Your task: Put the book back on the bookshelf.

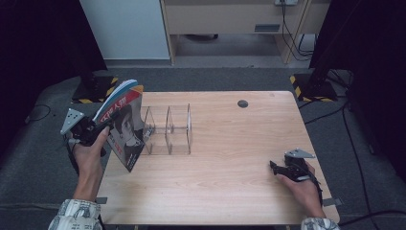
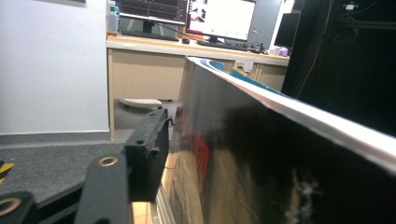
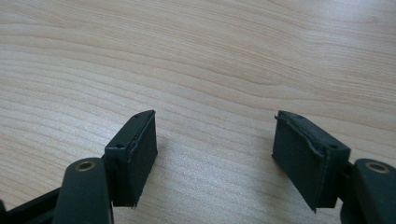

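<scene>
Left gripper (image 1: 98, 130) loosens on the glossy dark-covered magazine (image 1: 123, 125): it may topple beside the clear acrylic rack (image 1: 167, 130) (right gripper (image 3: 215, 149) wide, empty).

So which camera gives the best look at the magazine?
The high view: the whole magazine shows, tilted beside the clear rack. The left gripper view catches its dark cover edge-on and blurred; the right gripper view faces bare table.

The magazine (image 2: 280, 154) hides the left tool's (image 1: 98, 129) far jaw, its cover a blur.
</scene>
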{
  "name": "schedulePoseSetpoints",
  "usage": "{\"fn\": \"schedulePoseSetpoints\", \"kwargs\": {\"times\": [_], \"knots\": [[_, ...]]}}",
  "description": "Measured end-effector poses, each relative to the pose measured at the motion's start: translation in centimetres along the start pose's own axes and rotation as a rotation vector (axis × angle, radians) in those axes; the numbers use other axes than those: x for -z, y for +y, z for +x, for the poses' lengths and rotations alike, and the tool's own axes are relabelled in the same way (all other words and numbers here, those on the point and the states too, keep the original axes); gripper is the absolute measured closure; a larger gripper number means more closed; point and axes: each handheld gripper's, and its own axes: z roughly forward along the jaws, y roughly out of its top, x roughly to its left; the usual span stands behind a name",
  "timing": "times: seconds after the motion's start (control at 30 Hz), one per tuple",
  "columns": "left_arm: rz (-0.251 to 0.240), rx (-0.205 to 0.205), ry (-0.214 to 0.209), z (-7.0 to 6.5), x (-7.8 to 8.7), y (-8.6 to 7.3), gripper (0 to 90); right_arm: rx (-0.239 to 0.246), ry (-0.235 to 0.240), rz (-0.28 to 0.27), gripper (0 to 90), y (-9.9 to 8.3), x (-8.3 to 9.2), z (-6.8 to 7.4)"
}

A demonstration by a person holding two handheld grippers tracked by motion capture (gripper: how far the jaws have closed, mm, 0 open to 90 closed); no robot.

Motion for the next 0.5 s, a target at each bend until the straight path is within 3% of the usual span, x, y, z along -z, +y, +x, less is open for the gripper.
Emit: {"fn": "schedulePoseSetpoints", "kwargs": {"times": [0.5], "knots": [[-0.004,-0.002,-0.004,-0.29,0.35,-0.42,18.5,0.001,0.001,0.001,30.4,0.00,0.00,0.00]]}}
